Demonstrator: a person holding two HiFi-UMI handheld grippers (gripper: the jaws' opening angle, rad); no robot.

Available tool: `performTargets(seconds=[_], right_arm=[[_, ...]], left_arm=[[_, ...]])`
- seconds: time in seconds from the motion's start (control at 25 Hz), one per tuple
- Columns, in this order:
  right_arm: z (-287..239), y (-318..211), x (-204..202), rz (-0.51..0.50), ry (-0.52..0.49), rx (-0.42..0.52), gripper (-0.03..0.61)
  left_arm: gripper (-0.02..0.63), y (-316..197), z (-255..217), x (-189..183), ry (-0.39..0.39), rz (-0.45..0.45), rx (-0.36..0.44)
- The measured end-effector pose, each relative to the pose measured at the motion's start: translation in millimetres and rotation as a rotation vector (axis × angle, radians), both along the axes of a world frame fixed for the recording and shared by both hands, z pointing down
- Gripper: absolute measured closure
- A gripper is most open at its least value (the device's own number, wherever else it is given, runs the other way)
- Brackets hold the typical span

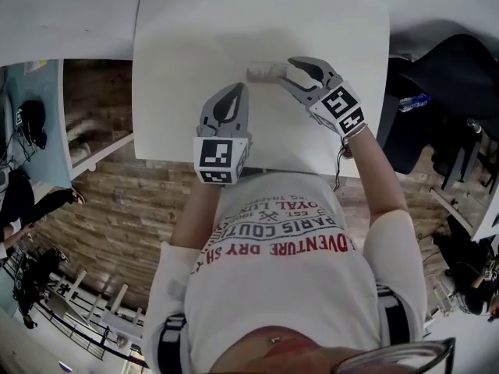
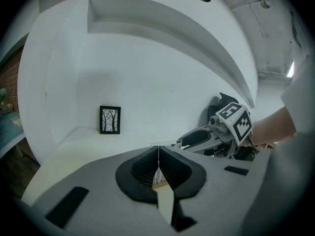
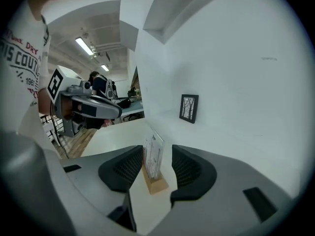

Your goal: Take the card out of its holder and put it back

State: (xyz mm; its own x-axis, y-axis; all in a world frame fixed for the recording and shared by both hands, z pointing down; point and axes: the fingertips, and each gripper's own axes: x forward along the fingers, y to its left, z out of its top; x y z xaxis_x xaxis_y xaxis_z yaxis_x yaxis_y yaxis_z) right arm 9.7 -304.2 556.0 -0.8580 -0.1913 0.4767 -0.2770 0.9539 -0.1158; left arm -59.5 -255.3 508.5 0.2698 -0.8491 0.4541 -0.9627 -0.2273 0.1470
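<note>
Your right gripper (image 3: pixel 157 152) is released, its jaws apart on either side of the clear printed card (image 3: pixel 153 157). That card stands upright in its pale wooden base (image 3: pixel 156 183) on the white table (image 1: pixel 195 37), and neither pad presses it. Its long edge runs straight along the right jaws, so I'd call that the better-placed hand. Your left gripper (image 2: pixel 158 154) is clenched on nothing, facing the card broadside from just short of it.
</note>
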Motion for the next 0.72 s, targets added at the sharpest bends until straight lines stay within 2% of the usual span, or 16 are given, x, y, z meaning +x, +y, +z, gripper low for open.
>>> performTargets(seconds=[0.2, 0.4, 0.56, 0.72], right_arm=[[13, -3, -1, -0.094, 0.015, -0.019, 0.400], [22, 10, -13, -0.238, 0.014, -0.055, 0.404], [28, 11, -15, -0.287, 0.016, -0.060, 0.498], [27, 9, -14, -0.330, 0.004, -0.041, 0.532]], left_arm=[[0.589, -5, 11, 8, -0.010, -0.005, -0.019], [0.589, -8, 20, 5, -0.010, -0.026, -0.044], [0.589, -8, 23, 5, -0.003, -0.042, -0.053], [0.589, -8, 25, 7, -0.004, -0.051, -0.061]])
